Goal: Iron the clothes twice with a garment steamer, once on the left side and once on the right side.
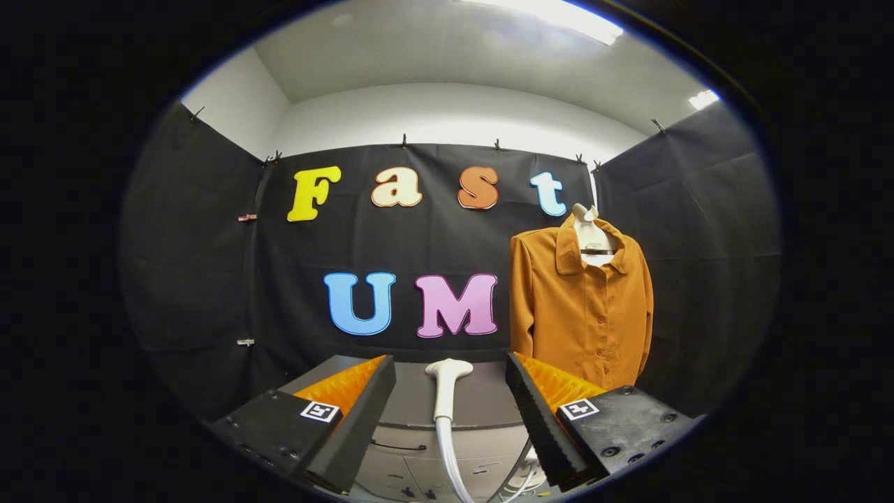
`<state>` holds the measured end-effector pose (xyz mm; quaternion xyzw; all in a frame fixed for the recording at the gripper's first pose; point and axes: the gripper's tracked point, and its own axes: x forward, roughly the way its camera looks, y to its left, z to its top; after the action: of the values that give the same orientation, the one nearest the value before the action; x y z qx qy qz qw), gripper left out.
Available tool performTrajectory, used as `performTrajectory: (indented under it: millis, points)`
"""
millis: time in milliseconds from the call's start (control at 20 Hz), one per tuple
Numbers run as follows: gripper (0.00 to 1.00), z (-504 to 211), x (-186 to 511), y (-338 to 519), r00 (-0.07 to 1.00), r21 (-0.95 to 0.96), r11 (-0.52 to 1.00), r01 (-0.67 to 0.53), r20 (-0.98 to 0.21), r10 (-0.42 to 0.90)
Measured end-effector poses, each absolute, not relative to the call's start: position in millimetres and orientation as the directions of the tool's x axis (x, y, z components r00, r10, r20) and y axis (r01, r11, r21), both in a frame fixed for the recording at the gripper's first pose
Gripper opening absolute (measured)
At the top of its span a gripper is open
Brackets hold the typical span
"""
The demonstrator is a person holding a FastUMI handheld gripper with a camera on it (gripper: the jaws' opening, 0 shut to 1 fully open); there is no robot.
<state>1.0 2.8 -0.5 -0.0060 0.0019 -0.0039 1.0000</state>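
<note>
The gripper (pixel 447 419) has its fingers spread wide, released, pressing on nothing. They point forward at the booth, one on each side of the steamer (pixel 447 391), which stands between them and a little ahead.

The steamer is upright, its flat head uppermost and its handle running down into a pale hose (pixel 452 464) that curls away below the fingers. It seems to rest at the front edge of a grey cabinet (pixel 482 405), though what holds it up is hidden. Standing it on end this way puts the handle square to the fingers, so a straight approach would bring both pads onto its sides; I judge that is why the fingers are opened around it and lined up on it. The grasp is not yet made, and there is a clear gap on each side of the handle.

Beyond the cabinet, against the booth's black wall and off to the right of the right finger, hangs the shirt (pixel 583 307). It is buttoned and hangs on a pale hanger (pixel 592 237), front facing the gripper, sleeves straight down. Hung flat and facing out like this, both of its halves are open to a downward pass. Neither pass has begun.
</note>
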Motion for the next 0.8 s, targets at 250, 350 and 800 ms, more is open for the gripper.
performTrajectory:
  millis: [250, 350, 800]
  points:
    - [0.98, 0.3, 0.5, 3.6, 1.000, -0.012, 1.000, 0.009, -0.006, -0.009]
    - [0.98, 0.2, 0.4, 3.9, 1.000, -0.012, 1.000, 0.010, -0.004, -0.010]
    - [0.98, -2.5, -1.8, 9.4, 0.999, -0.018, 0.999, 0.036, -0.010, -0.036]
